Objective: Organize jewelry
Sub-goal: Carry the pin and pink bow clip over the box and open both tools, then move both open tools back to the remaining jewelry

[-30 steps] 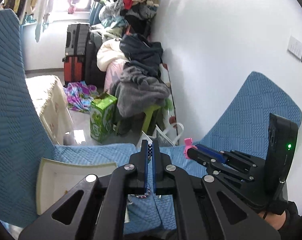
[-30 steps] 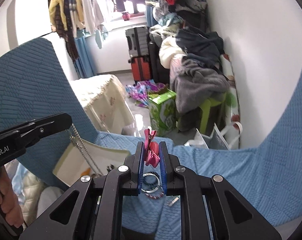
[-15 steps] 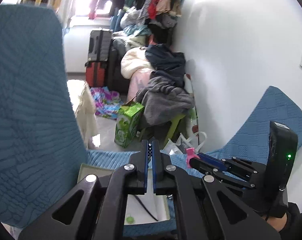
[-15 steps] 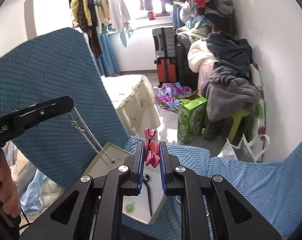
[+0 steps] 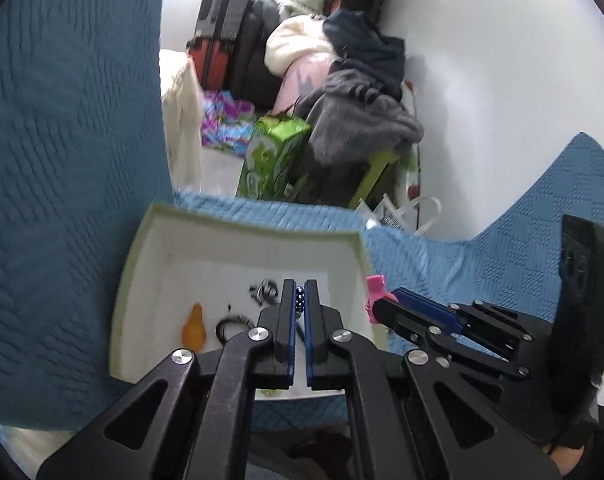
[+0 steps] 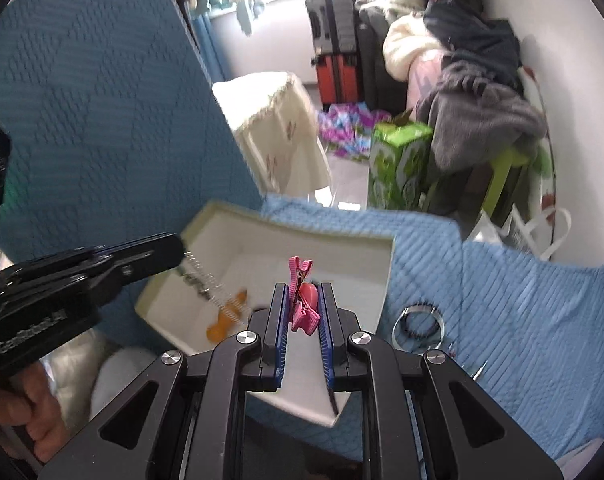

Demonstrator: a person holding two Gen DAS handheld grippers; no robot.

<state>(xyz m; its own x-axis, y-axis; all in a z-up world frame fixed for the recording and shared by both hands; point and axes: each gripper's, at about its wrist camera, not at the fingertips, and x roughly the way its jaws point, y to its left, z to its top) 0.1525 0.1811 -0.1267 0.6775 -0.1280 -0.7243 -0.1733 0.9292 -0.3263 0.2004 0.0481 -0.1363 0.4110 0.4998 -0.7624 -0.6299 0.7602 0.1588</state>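
Note:
A white tray (image 5: 253,226) (image 6: 302,229) lies on the blue quilted cover (image 5: 482,256). It holds an orange piece (image 5: 193,327) (image 6: 221,329), black hair ties (image 5: 229,326) and a small dark item (image 5: 263,290). My left gripper (image 5: 299,291) (image 6: 179,249) hangs over the tray, shut on a chain necklace (image 5: 299,301) (image 6: 205,286) that dangles down into it. My right gripper (image 6: 300,292) (image 5: 376,305) is over the tray's right part, shut on a pink hair clip (image 6: 302,300) (image 5: 374,282).
A silver bangle (image 6: 418,325) and a small metal piece (image 6: 478,372) lie on the cover right of the tray. A tall blue cushion (image 5: 61,140) stands at the left. Beyond the cover's edge are a green box (image 5: 273,160), piled clothes (image 5: 358,112), suitcases and a white wall.
Both grippers have come down and forward over the white tray, which now fills the middle of each view. The chain now dangles into the tray. Both grips are unchanged.

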